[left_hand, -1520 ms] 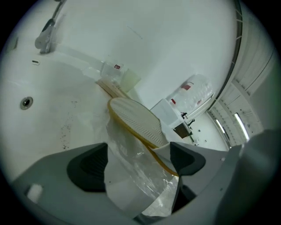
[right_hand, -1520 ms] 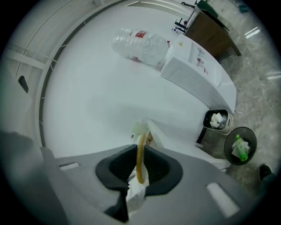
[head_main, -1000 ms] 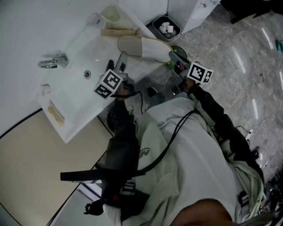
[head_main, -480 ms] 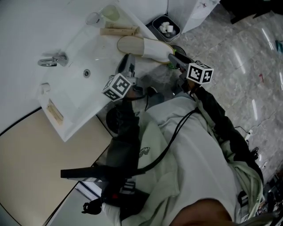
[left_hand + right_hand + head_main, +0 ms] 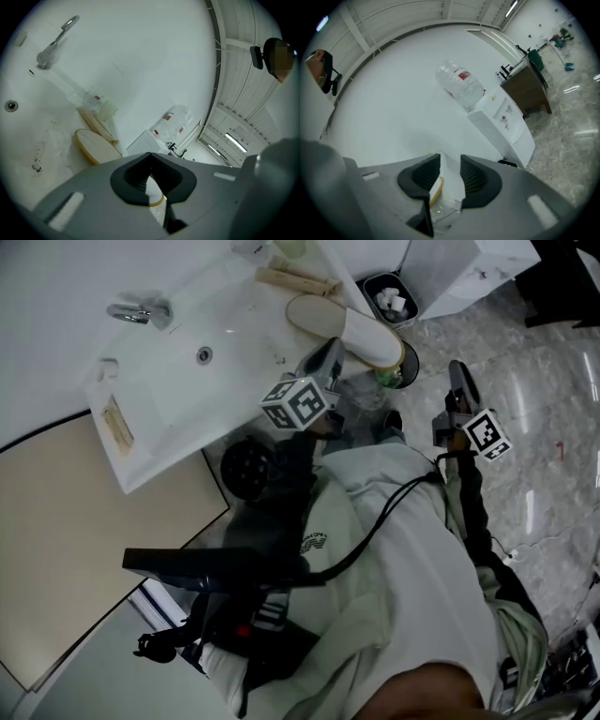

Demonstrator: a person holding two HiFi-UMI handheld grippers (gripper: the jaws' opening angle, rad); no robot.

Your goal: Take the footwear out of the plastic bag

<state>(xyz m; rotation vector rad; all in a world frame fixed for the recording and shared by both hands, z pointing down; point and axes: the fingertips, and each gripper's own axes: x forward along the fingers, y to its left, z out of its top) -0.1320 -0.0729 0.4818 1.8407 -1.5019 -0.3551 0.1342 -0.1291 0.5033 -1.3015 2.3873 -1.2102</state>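
Washbasin edge: left hand-held gripper, open before, now closed by slipper

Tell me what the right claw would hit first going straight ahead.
Probably the yellow-edged slipper and its clear plastic bag, ahead between the jaws of the right claw, open, though just closed a little; depth unclear.

Dim head view, glare streaks on the glossy marbled floor at right; gripper views curve into black corners
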